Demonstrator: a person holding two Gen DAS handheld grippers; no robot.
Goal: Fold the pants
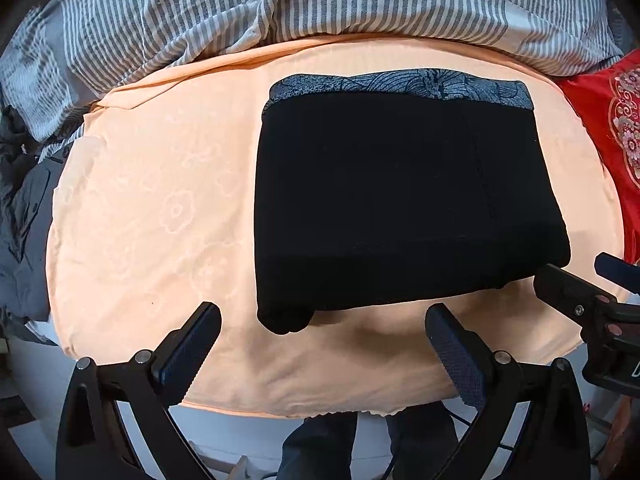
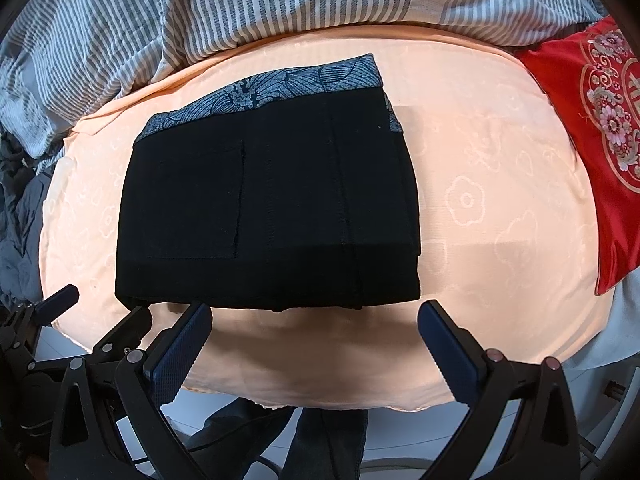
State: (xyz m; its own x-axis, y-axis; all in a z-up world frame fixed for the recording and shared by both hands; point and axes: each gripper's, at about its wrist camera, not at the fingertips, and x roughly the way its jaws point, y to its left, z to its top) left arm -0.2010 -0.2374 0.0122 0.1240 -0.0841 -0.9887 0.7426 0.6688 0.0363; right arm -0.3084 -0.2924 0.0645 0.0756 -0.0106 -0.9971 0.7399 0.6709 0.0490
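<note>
The black pants (image 1: pixel 400 200) lie folded into a thick rectangle on the peach bed sheet (image 1: pixel 160 208), a grey-blue patterned band along their far edge. My left gripper (image 1: pixel 322 320) hovers open just in front of the stack's near edge, nothing between its fingers. The right gripper's fingers (image 1: pixel 560 284) show at the right edge of that view, beside the stack's near right corner. In the right wrist view the same pants (image 2: pixel 268 208) sit ahead, and my right gripper (image 2: pixel 314 314) is open and empty at their near edge. The left gripper's fingers (image 2: pixel 60 296) appear at far left.
A grey-and-white striped duvet (image 1: pixel 280 4) is bunched along the far side of the bed. A red embroidered cushion (image 2: pixel 600 128) lies at the right. Dark grey clothing (image 1: pixel 24 220) is heaped at the left edge. A person's legs (image 1: pixel 320 448) stand below the bed's near edge.
</note>
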